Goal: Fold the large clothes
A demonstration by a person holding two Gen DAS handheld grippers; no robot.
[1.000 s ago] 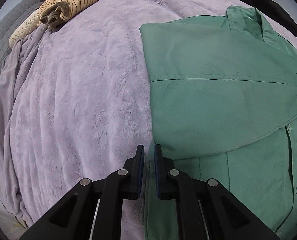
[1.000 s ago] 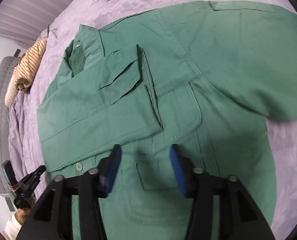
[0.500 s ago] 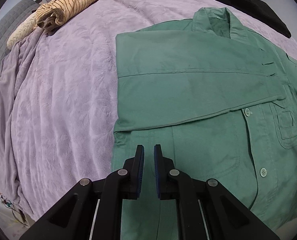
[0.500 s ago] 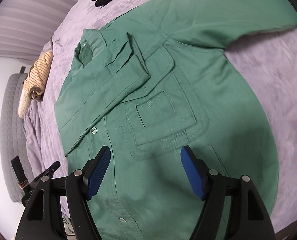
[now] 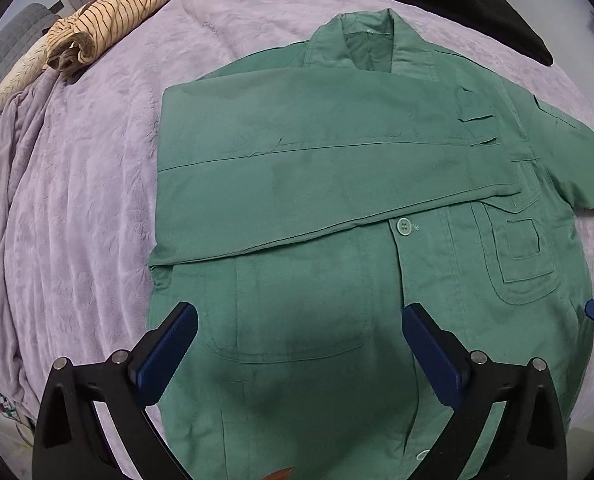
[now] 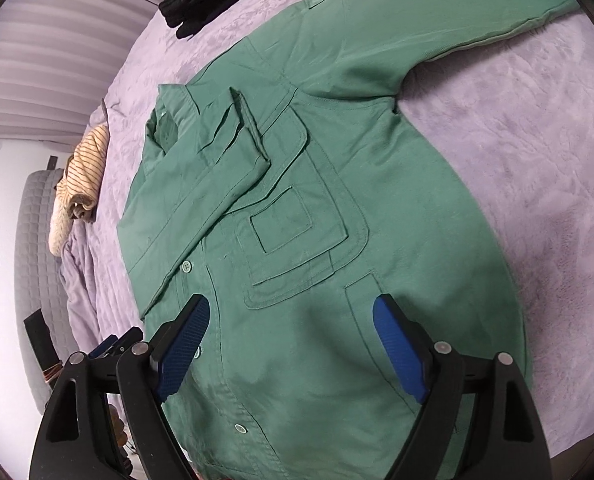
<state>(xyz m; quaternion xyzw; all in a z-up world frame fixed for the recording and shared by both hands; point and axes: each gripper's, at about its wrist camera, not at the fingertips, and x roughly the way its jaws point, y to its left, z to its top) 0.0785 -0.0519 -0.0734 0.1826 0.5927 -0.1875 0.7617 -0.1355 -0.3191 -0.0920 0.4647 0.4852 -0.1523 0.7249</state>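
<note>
Left tongs sprang wide; right tongs widening, both apparently above shirt.

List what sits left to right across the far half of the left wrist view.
Grey quilted cushion → tan striped rolled garment → green button-up shirt's collar → black folded garment.

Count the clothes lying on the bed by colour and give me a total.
Green: 1, the green shirt
Black: 1, the black garment
Tan striped: 1, the striped garment
Total: 3, all on the lilac blanket
</note>
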